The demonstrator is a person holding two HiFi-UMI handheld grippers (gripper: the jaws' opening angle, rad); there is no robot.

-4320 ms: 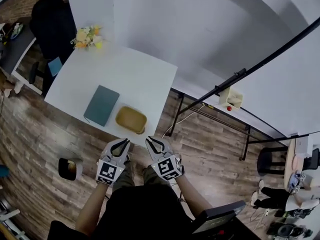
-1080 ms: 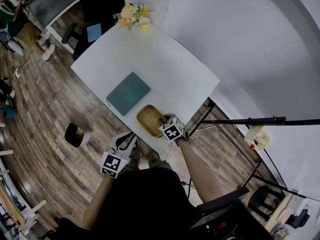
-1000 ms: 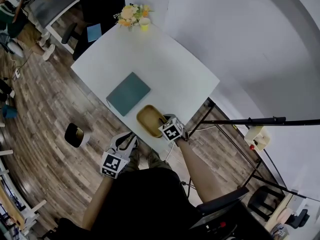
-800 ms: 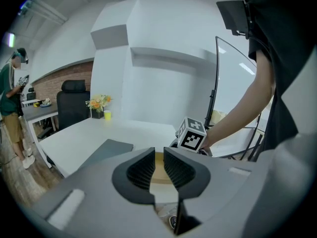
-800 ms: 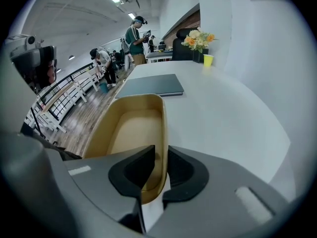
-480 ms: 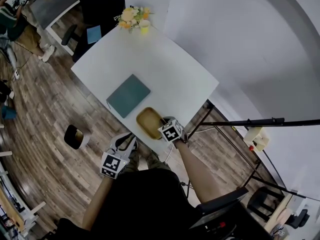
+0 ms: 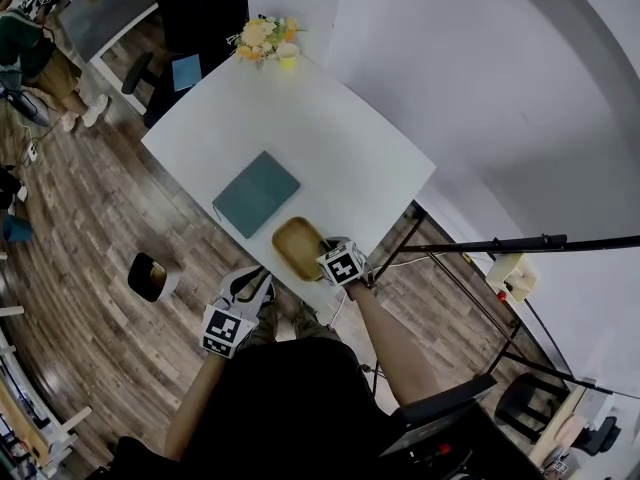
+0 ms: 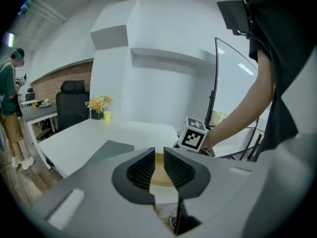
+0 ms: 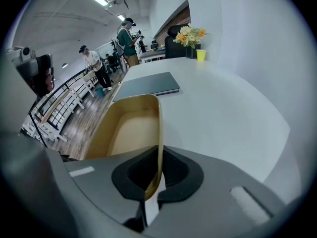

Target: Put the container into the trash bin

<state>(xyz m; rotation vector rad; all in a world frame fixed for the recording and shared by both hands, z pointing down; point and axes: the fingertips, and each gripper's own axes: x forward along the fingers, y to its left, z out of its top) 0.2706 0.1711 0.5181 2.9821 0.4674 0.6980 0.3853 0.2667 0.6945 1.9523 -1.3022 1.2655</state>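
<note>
A tan shallow container sits at the near edge of the white table. My right gripper is shut on its right-hand rim; in the right gripper view the thin wall of the container stands pinched between the jaws of the right gripper. My left gripper hangs off the table's near edge, jaws a narrow gap apart with nothing between them, and is the left gripper in its own view. The small trash bin stands on the wood floor to the left.
A teal notebook lies on the table just beyond the container. A flower vase and a yellow cup stand at the far corner. A black chair and people are at the far left. A metal rack stands to the right.
Since the earliest frame my right gripper has reached forward from my body to the container's rim. Over the last second neither hand has visibly moved.
</note>
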